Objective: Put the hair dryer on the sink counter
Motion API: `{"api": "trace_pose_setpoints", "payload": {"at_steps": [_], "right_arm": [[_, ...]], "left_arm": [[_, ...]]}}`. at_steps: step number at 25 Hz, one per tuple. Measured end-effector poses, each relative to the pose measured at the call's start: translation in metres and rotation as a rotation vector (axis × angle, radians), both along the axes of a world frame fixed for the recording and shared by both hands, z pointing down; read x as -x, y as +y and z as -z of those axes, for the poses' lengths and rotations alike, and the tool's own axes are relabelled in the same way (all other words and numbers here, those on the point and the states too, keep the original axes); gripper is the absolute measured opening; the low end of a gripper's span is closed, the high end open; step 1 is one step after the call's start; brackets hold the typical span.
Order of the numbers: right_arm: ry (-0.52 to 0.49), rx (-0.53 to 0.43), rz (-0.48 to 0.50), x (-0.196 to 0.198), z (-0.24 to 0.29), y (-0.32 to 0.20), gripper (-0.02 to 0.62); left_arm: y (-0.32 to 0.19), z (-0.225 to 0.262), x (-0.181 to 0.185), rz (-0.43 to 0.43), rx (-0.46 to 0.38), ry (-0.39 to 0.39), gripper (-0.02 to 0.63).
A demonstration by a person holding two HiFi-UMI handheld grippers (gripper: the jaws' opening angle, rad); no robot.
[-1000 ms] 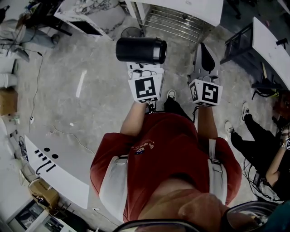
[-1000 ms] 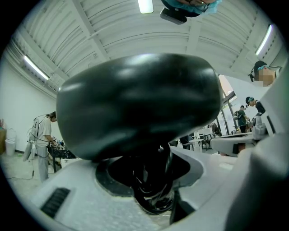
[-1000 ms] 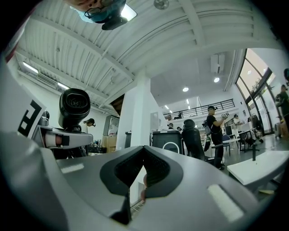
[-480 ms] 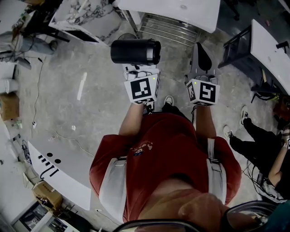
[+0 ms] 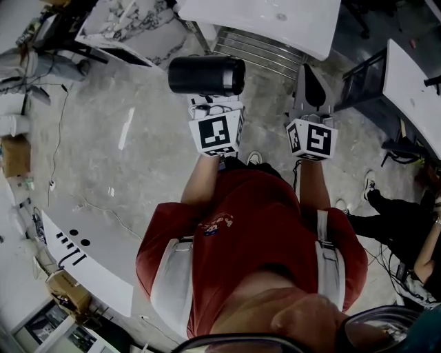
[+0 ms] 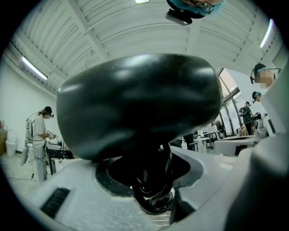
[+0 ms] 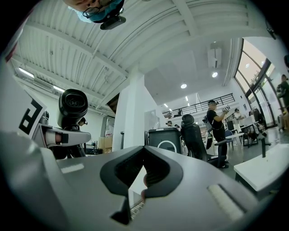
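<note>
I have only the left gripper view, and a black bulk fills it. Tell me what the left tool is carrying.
Observer: The head view shows the left tool shut on a black cylindrical hair dryer, with the barrel lying crosswise.
Operator: Report the right tool.
Observer: In its own view, the right tool has its jaws together with nothing between them.
Operator: Name what lies ahead.
Observer: A white countertop lies ahead of both tools. The hair dryer hangs short of it, over the grey concrete floor.
</note>
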State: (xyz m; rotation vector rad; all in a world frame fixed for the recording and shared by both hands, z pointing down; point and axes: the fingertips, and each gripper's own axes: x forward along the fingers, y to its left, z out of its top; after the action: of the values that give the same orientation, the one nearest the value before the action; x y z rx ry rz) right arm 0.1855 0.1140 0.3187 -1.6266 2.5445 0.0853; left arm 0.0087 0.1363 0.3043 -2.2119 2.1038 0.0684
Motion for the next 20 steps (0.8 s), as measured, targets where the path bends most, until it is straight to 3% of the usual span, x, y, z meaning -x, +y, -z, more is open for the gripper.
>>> {"api": "trace_pose_setpoints", "payload": {"at_steps": [7, 20], "right_arm": [[-0.005, 0.009, 0.023, 0.003, -0.003, -0.023, 0.000], [0.012, 0.000, 0.009, 0.035, -0.006, -0.078, 0.000]], "left_arm": [[-0.019, 0.002, 0.007, 0.031, 0.002, 0.000, 0.198], [-0.079, -0.005, 0.034, 0.007, -0.003, 0.009, 0.198]]}}
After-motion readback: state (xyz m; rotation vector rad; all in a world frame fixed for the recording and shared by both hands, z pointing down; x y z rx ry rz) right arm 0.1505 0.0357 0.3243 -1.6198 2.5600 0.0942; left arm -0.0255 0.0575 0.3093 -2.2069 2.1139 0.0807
